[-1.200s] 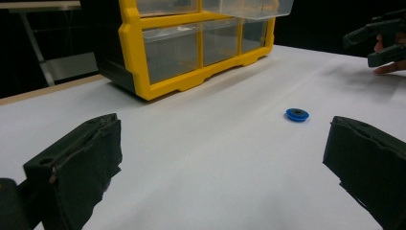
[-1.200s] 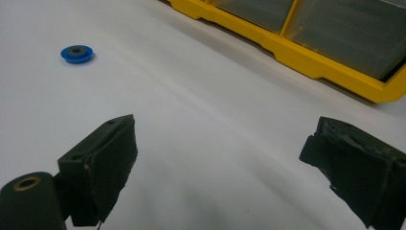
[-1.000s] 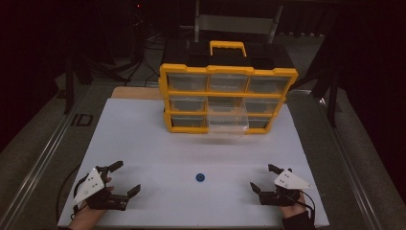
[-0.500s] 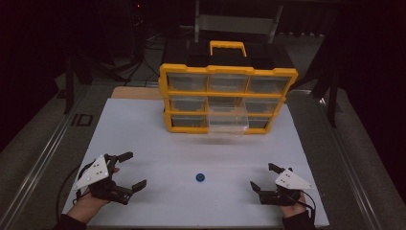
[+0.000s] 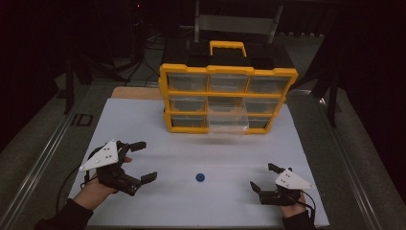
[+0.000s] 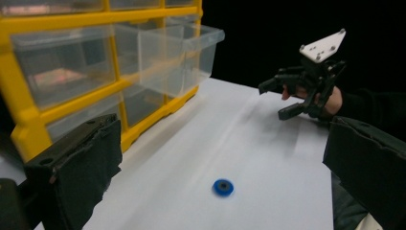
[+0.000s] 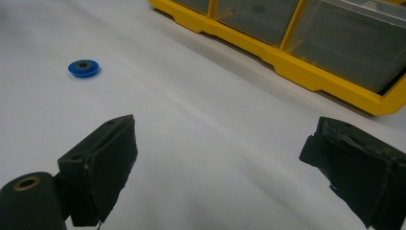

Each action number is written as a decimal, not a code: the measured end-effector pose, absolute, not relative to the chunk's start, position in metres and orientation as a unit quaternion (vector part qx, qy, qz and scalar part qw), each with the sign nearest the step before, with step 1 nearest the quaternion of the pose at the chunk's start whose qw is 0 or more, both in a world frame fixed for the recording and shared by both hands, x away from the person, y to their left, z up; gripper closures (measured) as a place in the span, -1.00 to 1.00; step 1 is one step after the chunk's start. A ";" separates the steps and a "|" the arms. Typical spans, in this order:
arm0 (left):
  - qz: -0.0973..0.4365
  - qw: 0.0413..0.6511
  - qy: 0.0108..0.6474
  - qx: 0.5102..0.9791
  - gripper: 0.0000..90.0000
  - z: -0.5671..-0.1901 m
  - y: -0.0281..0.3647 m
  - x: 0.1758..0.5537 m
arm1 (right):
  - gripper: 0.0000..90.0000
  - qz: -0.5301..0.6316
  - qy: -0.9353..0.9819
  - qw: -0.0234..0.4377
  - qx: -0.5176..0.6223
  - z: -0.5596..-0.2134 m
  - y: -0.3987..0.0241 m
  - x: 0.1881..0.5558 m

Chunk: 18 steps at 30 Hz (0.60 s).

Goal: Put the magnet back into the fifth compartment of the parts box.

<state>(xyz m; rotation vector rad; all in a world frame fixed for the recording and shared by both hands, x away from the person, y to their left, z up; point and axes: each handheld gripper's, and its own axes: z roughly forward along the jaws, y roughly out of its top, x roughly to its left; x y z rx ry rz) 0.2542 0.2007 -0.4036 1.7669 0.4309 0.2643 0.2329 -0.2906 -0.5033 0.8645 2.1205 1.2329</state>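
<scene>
White board (image 5: 158, 139) on grey table (image 5: 43, 139) — dark room, blue ring (image 5: 200, 178) mid-board

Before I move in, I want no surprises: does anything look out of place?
One clear drawer in the bottom row of the yellow organizer sticks out while the others sit flush. A small blue ring lies alone on the white mat between the open grippers.

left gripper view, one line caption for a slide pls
Open left gripper faces a small blue ring on the white table.
</scene>
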 end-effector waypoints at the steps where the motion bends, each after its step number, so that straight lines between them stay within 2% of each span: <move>1: 0.115 0.606 0.182 0.766 -1.00 -0.401 0.198 0.255 | -0.82 0.457 0.786 0.266 0.320 -0.503 -0.291 0.233; 10: 0.113 0.588 0.135 0.790 -1.00 -0.386 0.166 0.258 | -0.81 0.458 0.786 0.265 0.320 -0.503 -0.290 0.233; 18: 0.081 0.569 0.108 0.811 -1.00 -0.394 0.129 0.263 | -0.82 0.458 0.787 0.264 0.319 -0.504 -0.290 0.233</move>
